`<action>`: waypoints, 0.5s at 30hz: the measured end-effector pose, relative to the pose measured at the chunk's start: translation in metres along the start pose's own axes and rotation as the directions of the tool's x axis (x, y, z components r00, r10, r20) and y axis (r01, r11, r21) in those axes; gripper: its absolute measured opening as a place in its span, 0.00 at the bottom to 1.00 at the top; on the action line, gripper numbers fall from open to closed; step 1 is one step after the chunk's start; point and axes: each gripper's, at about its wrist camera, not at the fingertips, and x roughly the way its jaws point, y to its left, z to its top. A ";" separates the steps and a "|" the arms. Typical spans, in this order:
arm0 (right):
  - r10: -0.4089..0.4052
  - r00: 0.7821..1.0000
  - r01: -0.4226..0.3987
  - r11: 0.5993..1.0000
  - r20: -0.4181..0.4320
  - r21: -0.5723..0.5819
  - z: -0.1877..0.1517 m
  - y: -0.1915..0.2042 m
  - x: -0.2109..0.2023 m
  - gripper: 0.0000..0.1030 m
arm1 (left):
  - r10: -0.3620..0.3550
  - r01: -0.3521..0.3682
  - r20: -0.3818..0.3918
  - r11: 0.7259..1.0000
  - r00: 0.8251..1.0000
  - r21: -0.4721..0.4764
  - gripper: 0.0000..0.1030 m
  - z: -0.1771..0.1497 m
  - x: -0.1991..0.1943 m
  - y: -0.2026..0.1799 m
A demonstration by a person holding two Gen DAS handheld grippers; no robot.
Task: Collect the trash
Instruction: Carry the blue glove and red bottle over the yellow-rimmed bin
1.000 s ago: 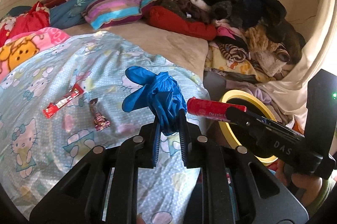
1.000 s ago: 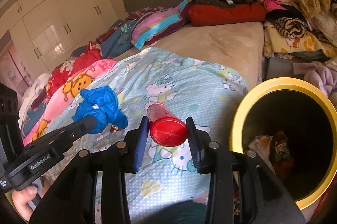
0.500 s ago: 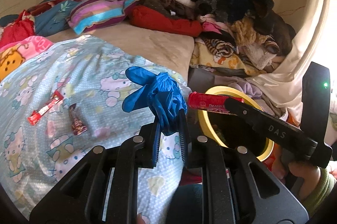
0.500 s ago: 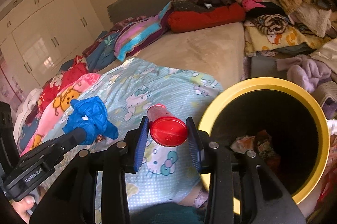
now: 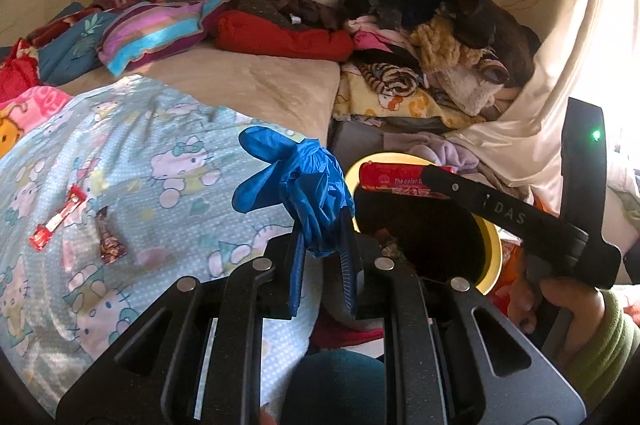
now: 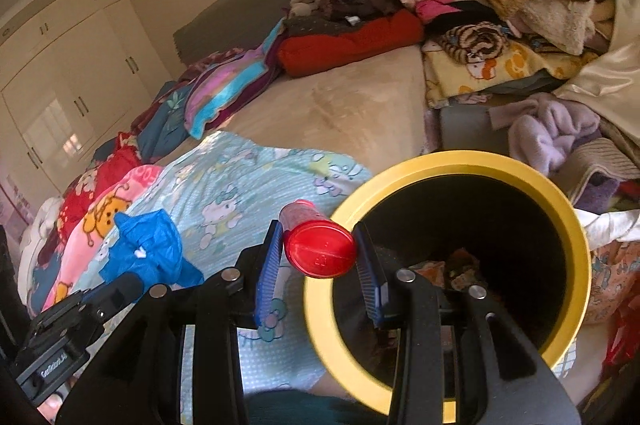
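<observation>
- Our left gripper (image 5: 322, 257) is pinching a crumpled blue glove (image 5: 298, 181), its fingers pressed tight on the bunched end while the loose part is sticking up and to the left, just beside the bin's rim.
- Our right gripper (image 6: 318, 261) is clamping a red tube (image 6: 318, 249) between its blue pads, cap end facing the camera; the tube is hanging at the near left rim of the bin (image 6: 568, 225).
- The bin is yellow-rimmed and black inside, standing beside the bed, with some crumpled wrappers lying at its bottom.
- A red wrapper (image 5: 56, 223) and a dark wrapper (image 5: 110, 243) are lying near each other on the blanket (image 5: 160, 153), well apart from the bin.
- A hand (image 5: 568, 309) in a green sleeve is gripping the right gripper's handle.
- The blanket, pale blue with cartoon cats, is covering the near part of the bed; bare beige mattress (image 6: 352, 105) is showing beyond it.
- A heap of clothes (image 5: 420, 25) is filling the far corner, with a striped pillow (image 5: 156, 33) to its left and white wardrobes (image 6: 68, 85) along the wall.
</observation>
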 end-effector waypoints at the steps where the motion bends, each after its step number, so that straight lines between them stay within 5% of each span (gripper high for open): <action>1: -0.007 1.000 0.007 1.000 0.003 0.000 0.000 -0.002 -0.001 0.34 | -0.002 0.002 -0.002 1.000 1.000 0.006 0.10 0.000 0.001 -0.002; 15: -0.077 0.997 0.076 0.996 0.028 0.036 0.005 -0.038 -0.015 0.34 | -0.043 0.045 -0.028 0.997 0.999 0.058 0.10 -0.006 0.013 -0.032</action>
